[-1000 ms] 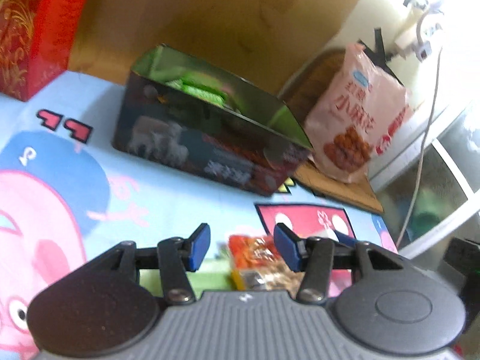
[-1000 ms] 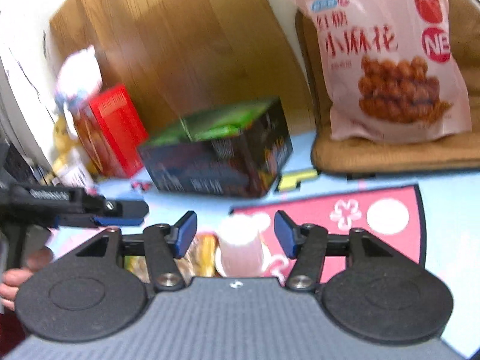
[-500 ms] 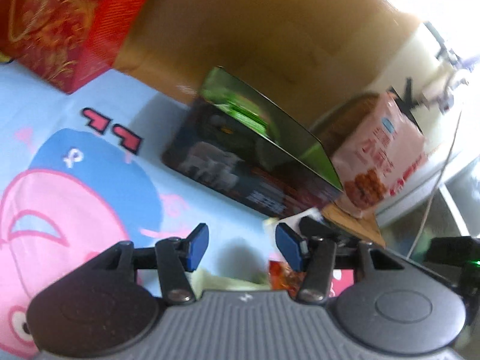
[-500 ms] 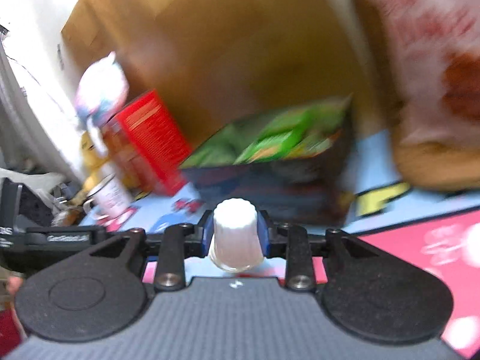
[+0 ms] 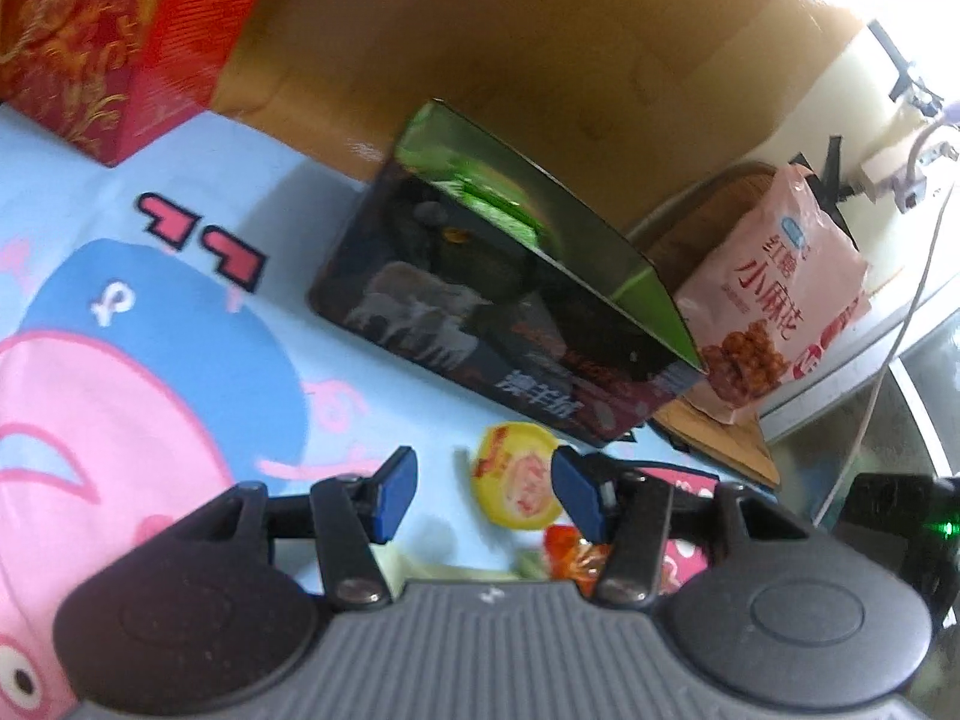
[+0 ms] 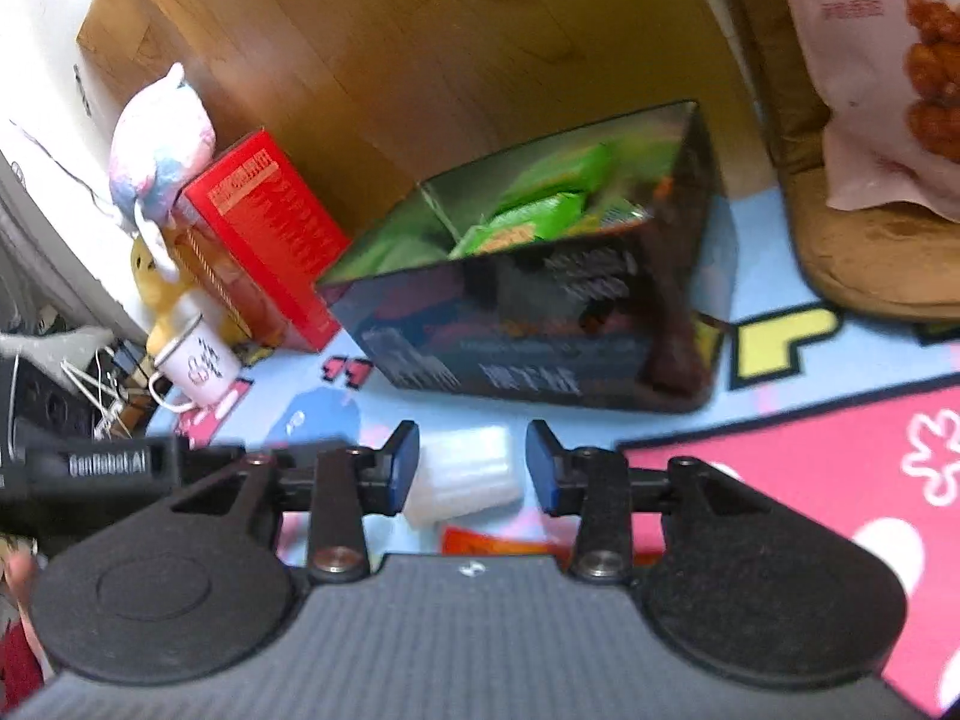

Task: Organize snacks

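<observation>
A small jelly cup with a yellow lid (image 5: 516, 483) lies on its side on the cartoon mat (image 5: 150, 360), just in front of the dark open box (image 5: 480, 324). My left gripper (image 5: 480, 495) is open, and the cup shows in the gap beyond its fingertips. In the right wrist view the same cup's white ribbed body (image 6: 465, 474) sits between the pads of my right gripper (image 6: 471, 468). Those jaws are opening and a gap shows at the right pad. The box (image 6: 540, 330) holds green packets (image 6: 540, 204). An orange packet (image 5: 576, 558) lies under the grippers.
A pink snack bag (image 5: 774, 300) leans on a brown cushion (image 6: 870, 264) right of the box. A red carton (image 6: 264, 240), a plush toy (image 6: 159, 144) and a white mug (image 6: 198, 366) stand to the left. A wooden board (image 6: 420, 30) rises behind.
The right gripper shut on the white cup and carried it toward the box; now its jaws have parted around the cup. The left gripper swung left, and the cup's yellow lid came into its view.
</observation>
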The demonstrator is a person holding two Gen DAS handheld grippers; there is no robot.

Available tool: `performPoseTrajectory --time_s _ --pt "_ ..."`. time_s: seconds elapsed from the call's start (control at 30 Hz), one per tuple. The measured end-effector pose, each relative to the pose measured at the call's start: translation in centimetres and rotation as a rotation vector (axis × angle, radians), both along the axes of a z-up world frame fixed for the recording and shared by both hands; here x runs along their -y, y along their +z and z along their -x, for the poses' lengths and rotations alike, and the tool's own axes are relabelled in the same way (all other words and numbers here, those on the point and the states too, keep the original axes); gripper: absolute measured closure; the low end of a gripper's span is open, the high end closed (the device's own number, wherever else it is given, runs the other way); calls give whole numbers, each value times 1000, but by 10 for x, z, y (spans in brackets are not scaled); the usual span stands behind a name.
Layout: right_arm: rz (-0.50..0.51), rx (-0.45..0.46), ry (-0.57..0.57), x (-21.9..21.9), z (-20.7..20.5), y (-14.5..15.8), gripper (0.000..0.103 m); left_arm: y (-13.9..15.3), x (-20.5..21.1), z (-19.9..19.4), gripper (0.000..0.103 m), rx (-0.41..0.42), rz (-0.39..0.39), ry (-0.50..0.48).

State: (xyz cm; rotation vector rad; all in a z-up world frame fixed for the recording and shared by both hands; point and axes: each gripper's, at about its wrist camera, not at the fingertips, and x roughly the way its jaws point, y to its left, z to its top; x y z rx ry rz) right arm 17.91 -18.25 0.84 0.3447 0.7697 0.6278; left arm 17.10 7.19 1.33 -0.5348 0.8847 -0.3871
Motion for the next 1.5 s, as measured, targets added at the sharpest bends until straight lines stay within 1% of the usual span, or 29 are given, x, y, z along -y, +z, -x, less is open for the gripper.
performPoseTrajectory --time_s 0.07,0.13,0.17,0.2,0.23,0.27,0.3,0.37,0.4,0.43,0.47,0.5,0.53,0.6,0.63,0.7,0.77,0.83,0.9,0.97,1.03,1.17,1.23,1.33,1.43,1.5 --pt "42 37 40 -1 4 3 55 4 7 0 52 6 -2 -14" --pt "91 83 71 -8 6 5 43 8 14 0 52 14 -16 -26" --pt "125 107 91 -12 8 7 42 10 16 0 52 17 -26 -29" --pt "161 129 118 -17 9 7 37 11 20 -1 52 17 -38 -35" --pt "191 148 139 -21 9 7 28 12 24 -3 52 16 -46 -39" --pt "215 169 148 -28 9 6 26 12 27 -5 52 16 -55 -46" --pt "241 189 157 -33 9 5 26 11 31 -7 56 15 -67 -56" --pt "286 205 180 -42 7 1 26 6 39 -12 59 -5 -91 -67" --pt "299 203 191 -46 5 -2 26 1 42 -16 69 -24 -99 -72" --pt "307 193 206 -51 3 -6 28 -2 43 -17 67 -29 -101 -74" --pt "315 176 224 -55 1 -10 37 -3 42 -17 67 -24 -101 -69" --pt "340 190 205 -58 2 -13 42 -3 41 -17 67 -24 -101 -69" --pt "364 214 189 -60 4 -13 52 -2 40 -16 68 -25 -101 -72" --pt "321 193 181 -56 5 -9 52 5 38 -9 70 -15 -105 -78" --pt "298 197 176 -54 7 -6 52 10 38 -5 69 5 -109 -84" --pt "287 246 165 -52 14 4 52 24 39 2 69 62 -117 -99" --pt "268 299 143 -50 17 17 52 39 38 4 69 113 -113 -94" --pt "231 347 103 -45 13 31 52 53 41 -2 69 155 -110 -95" --pt "203 384 54 -39 5 42 53 63 46 -15 69 174 -102 -95" --pt "191 402 1 -32 -6 50 53 69 56 -30 69 181 -98 -92" --pt "199 408 -33 -28 -15 52 53 71 70 -43 69 181 -113 -97" --pt "257 418 -99 -20 -30 46 51 62 94 -62 64 165 -157 -111" --pt "280 423 -123 -16 -31 44 38 57 97 -63 61 156 -153 -114" --pt "267 447 -128 -10 -21 43 36 59 86 -51 56 176 -141 -117" --pt "242 462 -132 -3 -3 37 36 65 67 -33 56 196 -127 -114" --pt "209 423 -122 7 12 33 36 60 53 -16 56 180 -121 -115"
